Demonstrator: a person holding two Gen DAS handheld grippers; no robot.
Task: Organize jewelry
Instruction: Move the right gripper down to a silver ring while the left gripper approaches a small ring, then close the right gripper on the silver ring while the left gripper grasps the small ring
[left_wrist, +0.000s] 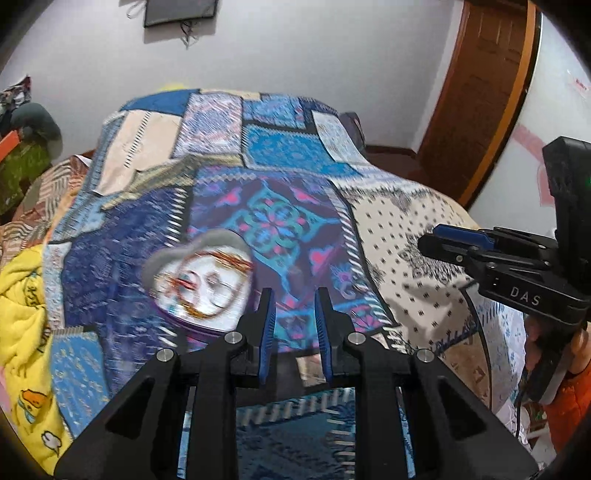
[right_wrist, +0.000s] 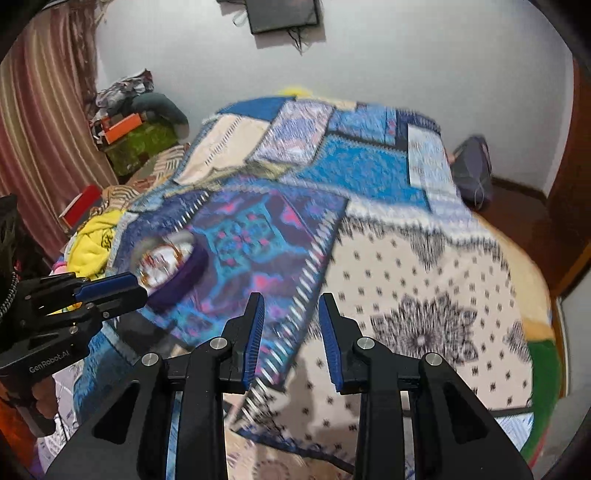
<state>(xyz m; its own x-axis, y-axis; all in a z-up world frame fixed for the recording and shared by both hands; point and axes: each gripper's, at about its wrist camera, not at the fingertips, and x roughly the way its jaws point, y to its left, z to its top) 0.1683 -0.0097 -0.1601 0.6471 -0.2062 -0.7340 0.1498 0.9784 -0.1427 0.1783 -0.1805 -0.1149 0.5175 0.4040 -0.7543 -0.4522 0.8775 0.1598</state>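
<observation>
Two grippers: both are seen held above the patchwork quilt (left_wrist: 280, 155).
Left gripper (left_wrist: 293, 314): jaws parted, nothing held.
Right gripper (right_wrist: 291, 317): jaws parted, nothing held.
Jewelry box (left_wrist: 201, 284): rested on the quilt, just left of the left gripper; beaded bracelets (left_wrist: 221, 264) are blurred inside.

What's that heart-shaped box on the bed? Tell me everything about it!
The heart-shaped box lies open on the blue patterned bedspread. It has purple walls, a grey rim and a white lining. Inside are blurred orange and gold rings of jewelry, perhaps bangles or necklaces; the blur hides details. Neither claw touches it: the left claw hovers just to its right, open and empty.
</observation>
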